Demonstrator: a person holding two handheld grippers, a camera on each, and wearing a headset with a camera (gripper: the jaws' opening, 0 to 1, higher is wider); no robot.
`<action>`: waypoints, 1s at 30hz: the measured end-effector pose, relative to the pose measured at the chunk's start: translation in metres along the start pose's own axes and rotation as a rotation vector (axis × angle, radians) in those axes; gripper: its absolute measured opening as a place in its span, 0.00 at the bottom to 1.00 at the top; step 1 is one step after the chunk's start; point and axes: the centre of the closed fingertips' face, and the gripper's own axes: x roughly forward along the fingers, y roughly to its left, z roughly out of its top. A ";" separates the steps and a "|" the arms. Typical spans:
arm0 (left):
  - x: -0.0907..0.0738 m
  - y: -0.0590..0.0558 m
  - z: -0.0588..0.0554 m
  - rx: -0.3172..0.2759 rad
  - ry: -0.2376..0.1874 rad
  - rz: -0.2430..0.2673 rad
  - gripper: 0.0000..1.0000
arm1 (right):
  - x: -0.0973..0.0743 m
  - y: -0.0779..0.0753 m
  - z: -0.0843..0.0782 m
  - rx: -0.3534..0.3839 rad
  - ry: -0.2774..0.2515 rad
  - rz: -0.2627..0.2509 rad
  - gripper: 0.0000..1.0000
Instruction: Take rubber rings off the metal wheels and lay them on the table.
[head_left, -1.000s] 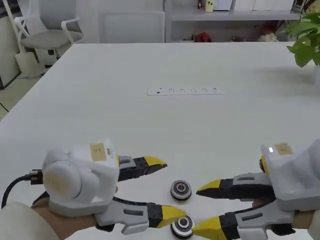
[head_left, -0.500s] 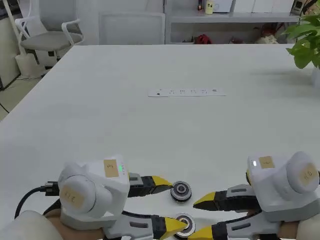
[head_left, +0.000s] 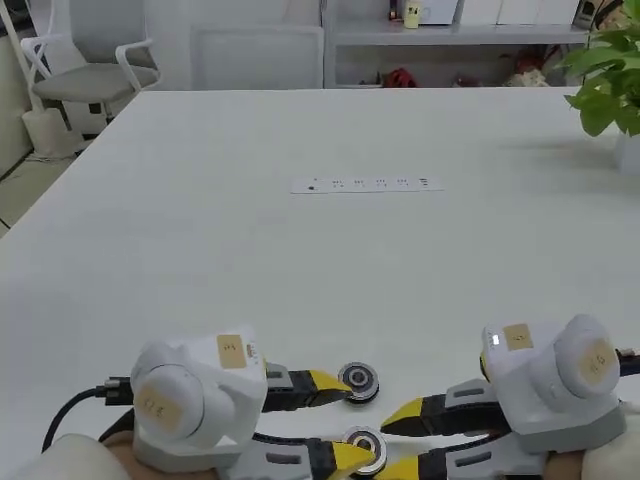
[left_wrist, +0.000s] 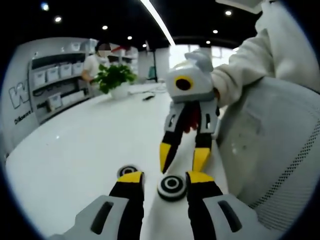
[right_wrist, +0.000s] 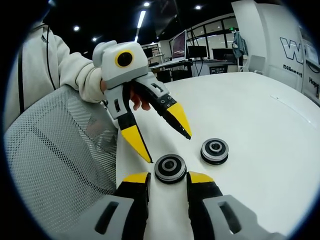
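Note:
Two small metal wheels with dark rubber rings lie flat near the table's front edge. The near wheel (head_left: 365, 446) (left_wrist: 172, 186) (right_wrist: 170, 168) sits between the tips of both grippers, which face each other. The far wheel (head_left: 358, 380) (left_wrist: 128, 171) (right_wrist: 215, 151) lies just beyond it, by the left gripper's far tip. My left gripper (head_left: 343, 418) (left_wrist: 165, 178) is open, its yellow tips either side of the near wheel. Opposite it, my right gripper (head_left: 397, 440) (right_wrist: 168, 178) is open too, with that wheel just ahead of its tips. Neither grips anything.
A flush socket strip (head_left: 365, 184) sits mid-table. A potted plant (head_left: 605, 70) stands at the far right corner, an office chair (head_left: 90, 60) beyond the far left. A mesh chair back (right_wrist: 50, 150) is close behind the front edge.
Both grippers have closed in on the wheels from either side. The left gripper's tips now reach both wheels, and the right gripper has slid left and lower. The wheels have not moved.

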 end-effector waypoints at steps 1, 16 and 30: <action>0.001 0.000 -0.002 -0.001 0.004 -0.001 0.32 | 0.000 0.000 0.000 0.000 0.000 -0.001 0.25; 0.010 -0.008 -0.015 0.048 0.054 -0.024 0.20 | 0.003 -0.001 -0.004 -0.018 0.013 -0.004 0.21; 0.011 -0.008 -0.020 0.060 0.059 -0.030 0.14 | 0.007 -0.003 -0.004 -0.068 0.014 -0.022 0.22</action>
